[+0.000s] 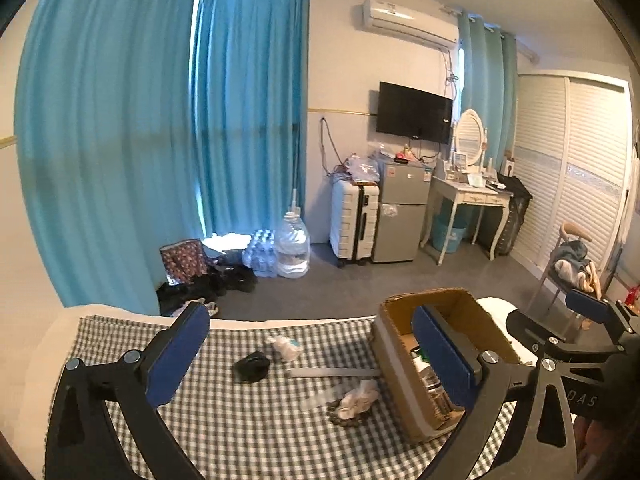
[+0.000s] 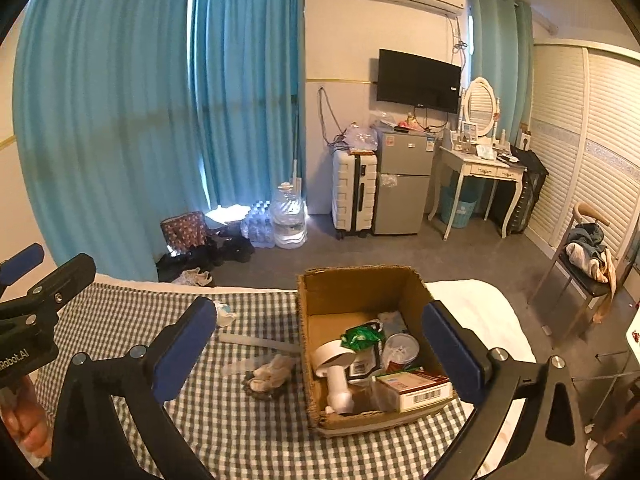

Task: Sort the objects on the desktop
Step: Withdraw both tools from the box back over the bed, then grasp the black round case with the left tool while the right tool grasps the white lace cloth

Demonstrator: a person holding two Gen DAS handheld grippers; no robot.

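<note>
My left gripper [image 1: 312, 356] is open above the checked cloth [image 1: 240, 420], with nothing between its blue pads. On the cloth lie a black object [image 1: 250, 366], a white crumpled packet [image 1: 286, 346], a grey strip [image 1: 332, 372] and a crumpled white wad [image 1: 356, 398]. The open cardboard box [image 1: 424, 296] stands to the right. My right gripper [image 2: 320, 344] is open too, empty, over the box [image 2: 360, 272]. Inside are a white handheld device [image 2: 336, 376], a green packet [image 2: 360, 336], a round tin [image 2: 400, 350] and a red-and-white carton [image 2: 420, 390].
The cloth covers a bed; white bedding [image 2: 472, 304] shows right of the box. Beyond the far edge is grey floor with shoes [image 2: 200, 276], water bottles [image 2: 286, 216], a suitcase [image 2: 354, 194] and a small fridge [image 2: 402, 182]. A chair [image 2: 588, 248] with clothes stands at the right.
</note>
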